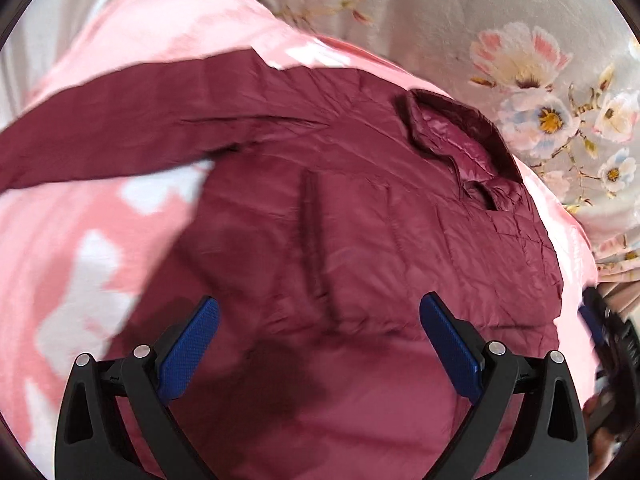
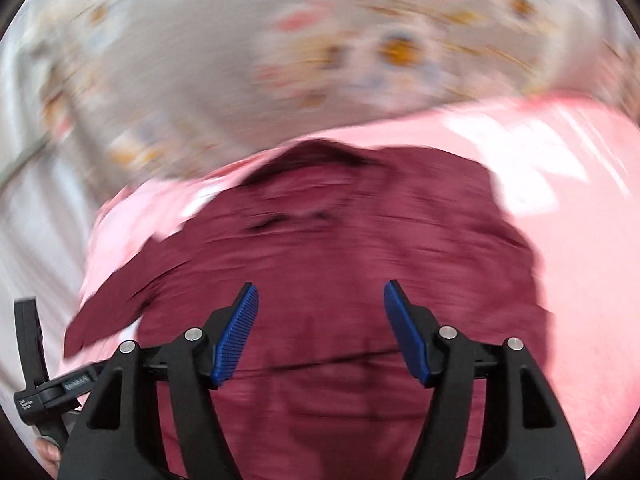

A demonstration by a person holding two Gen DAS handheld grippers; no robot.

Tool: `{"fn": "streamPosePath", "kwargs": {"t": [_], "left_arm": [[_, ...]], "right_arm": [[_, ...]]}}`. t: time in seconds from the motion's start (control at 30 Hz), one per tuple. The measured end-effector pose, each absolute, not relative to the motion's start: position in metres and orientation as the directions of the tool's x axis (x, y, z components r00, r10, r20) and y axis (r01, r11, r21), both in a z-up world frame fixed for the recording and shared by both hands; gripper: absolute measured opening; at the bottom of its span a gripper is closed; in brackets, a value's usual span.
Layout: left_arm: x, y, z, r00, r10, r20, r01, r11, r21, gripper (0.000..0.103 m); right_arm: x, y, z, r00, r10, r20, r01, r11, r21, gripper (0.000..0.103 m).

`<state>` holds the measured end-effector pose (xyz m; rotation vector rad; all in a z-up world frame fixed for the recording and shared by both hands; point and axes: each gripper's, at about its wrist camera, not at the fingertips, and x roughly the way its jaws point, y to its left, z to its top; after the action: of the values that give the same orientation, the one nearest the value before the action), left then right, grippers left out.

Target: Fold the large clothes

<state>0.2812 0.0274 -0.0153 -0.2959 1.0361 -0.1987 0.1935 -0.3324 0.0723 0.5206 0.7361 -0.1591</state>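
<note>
A maroon quilted jacket (image 1: 340, 208) lies spread on a pink and white cloth (image 1: 80, 248). Its collar (image 1: 460, 136) points to the upper right and one sleeve (image 1: 120, 128) stretches to the left. My left gripper (image 1: 320, 312) is open and empty, hovering over the jacket's body. In the right wrist view the jacket (image 2: 340, 248) is blurred by motion, with a sleeve (image 2: 116, 308) reaching to the lower left. My right gripper (image 2: 320, 296) is open and empty above the jacket. The other gripper's black frame (image 2: 32, 360) shows at the left edge there.
A grey floral bedspread (image 1: 520, 60) lies beyond the pink cloth, also blurred in the right wrist view (image 2: 240, 60). The pink cloth (image 2: 560, 200) extends to the right of the jacket. A dark object (image 1: 612, 340) sits at the right edge of the left wrist view.
</note>
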Motion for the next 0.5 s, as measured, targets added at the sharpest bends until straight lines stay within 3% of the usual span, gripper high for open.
{"fn": "streamPosePath", "kwargs": {"t": [0.1, 0.2, 0.23, 0.27, 0.37, 0.43, 0.47, 0.5], "left_arm": [[0.300, 0.013, -0.030, 0.431, -0.350, -0.832, 0.018, 0.925, -0.380, 0.094], [0.309, 0.003, -0.038, 0.399, -0.351, -0.847, 0.016, 0.926, -0.376, 0.055], [0.310, 0.001, -0.036, 0.406, -0.340, -0.848, 0.022, 0.932, -0.363, 0.047], [0.311, -0.001, -0.034, 0.414, -0.333, -0.847, 0.032, 0.935, -0.352, 0.024], [0.314, -0.001, -0.023, 0.433, -0.336, -0.836, 0.069, 0.937, -0.342, 0.004], [0.316, 0.001, -0.011, 0.464, -0.337, -0.820, 0.089, 0.938, -0.335, 0.002], [0.316, 0.002, -0.003, 0.485, -0.334, -0.808, 0.100, 0.939, -0.328, 0.001], [0.315, 0.004, 0.004, 0.507, -0.328, -0.797, 0.106, 0.942, -0.320, 0.001]], "right_arm": [[0.185, -0.383, 0.049, 0.712, 0.019, -0.702, 0.420, 0.789, 0.448, 0.063], [0.188, -0.418, 0.022, 0.688, 0.048, -0.724, 0.478, 0.721, 0.502, 0.064], [0.191, -0.427, 0.013, 0.684, 0.068, -0.727, 0.490, 0.695, 0.526, 0.064], [0.196, -0.434, 0.003, 0.684, 0.090, -0.724, 0.498, 0.667, 0.554, 0.064], [0.209, -0.445, -0.011, 0.691, 0.118, -0.713, 0.509, 0.621, 0.596, 0.060], [0.219, -0.448, -0.012, 0.703, 0.125, -0.700, 0.498, 0.617, 0.610, 0.035], [0.221, -0.447, -0.008, 0.715, 0.115, -0.689, 0.492, 0.618, 0.613, 0.012], [0.220, -0.446, 0.000, 0.736, 0.101, -0.669, 0.479, 0.622, 0.620, 0.006]]}}
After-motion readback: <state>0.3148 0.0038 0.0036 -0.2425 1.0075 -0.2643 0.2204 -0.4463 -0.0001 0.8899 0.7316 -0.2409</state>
